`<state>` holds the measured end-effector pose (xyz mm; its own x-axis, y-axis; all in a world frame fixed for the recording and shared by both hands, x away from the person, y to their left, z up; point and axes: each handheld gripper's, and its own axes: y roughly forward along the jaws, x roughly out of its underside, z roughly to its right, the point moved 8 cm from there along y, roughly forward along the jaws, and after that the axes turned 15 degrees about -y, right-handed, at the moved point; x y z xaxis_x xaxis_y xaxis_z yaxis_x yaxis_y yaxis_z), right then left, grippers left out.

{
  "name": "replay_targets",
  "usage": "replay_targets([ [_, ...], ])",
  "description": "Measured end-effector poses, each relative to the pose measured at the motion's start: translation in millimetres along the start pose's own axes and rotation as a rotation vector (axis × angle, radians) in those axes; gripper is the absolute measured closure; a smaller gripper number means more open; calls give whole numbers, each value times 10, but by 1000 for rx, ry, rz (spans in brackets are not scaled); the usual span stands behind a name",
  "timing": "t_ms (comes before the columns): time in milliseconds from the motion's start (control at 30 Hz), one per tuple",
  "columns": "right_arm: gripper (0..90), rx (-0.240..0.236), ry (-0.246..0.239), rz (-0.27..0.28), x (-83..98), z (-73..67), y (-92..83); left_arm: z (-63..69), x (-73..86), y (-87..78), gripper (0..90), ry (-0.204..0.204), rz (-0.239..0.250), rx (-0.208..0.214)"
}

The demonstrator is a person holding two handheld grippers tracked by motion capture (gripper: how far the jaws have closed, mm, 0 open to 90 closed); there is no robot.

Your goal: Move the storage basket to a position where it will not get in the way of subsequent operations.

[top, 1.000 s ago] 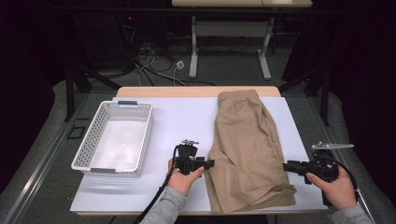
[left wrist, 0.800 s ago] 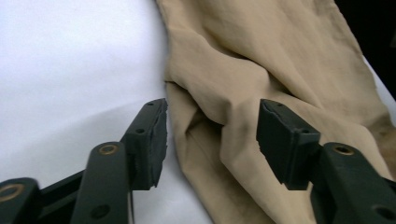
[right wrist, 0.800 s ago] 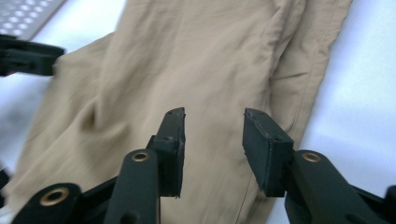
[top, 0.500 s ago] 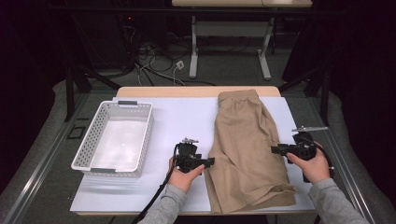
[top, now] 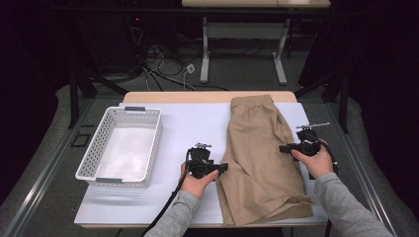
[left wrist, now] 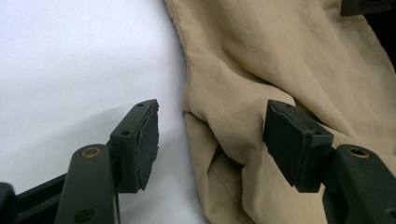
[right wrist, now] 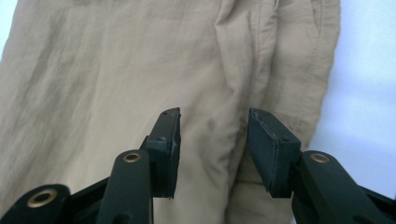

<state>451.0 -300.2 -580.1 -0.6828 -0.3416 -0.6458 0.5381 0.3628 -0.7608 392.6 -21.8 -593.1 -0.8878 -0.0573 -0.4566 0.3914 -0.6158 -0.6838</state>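
Note:
Folded khaki shorts (top: 257, 148) lie lengthwise on the white sheet, waistband at the far end. My left gripper (top: 223, 167) points at their left edge. In the left gripper view (left wrist: 212, 140) it is open, its jaws have just been opening, and a rumpled fold of the shorts (left wrist: 280, 60) lies between them, unpressed. My right gripper (top: 282, 147) hovers at the shorts' right side, pointing left. Its jaws (right wrist: 215, 140) have also just been opening and stand apart over a seam of the shorts (right wrist: 116, 70), gripping nothing.
An empty white plastic basket (top: 91, 155) stands on the left part of the white sheet (top: 192, 123). The wooden table edge (top: 207, 97) shows at the back. Behind the table are cables and a desk's legs on the floor.
The right hand has moved from the front right corner leftward and farther up the table, onto the shorts' right edge. The left hand has stayed where it was.

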Motion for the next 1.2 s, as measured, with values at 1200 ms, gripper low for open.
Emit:
replay_targets([
  [1200,891,51,69,-69,107,390,3,72,114,192,413,-24,-57,49],
])
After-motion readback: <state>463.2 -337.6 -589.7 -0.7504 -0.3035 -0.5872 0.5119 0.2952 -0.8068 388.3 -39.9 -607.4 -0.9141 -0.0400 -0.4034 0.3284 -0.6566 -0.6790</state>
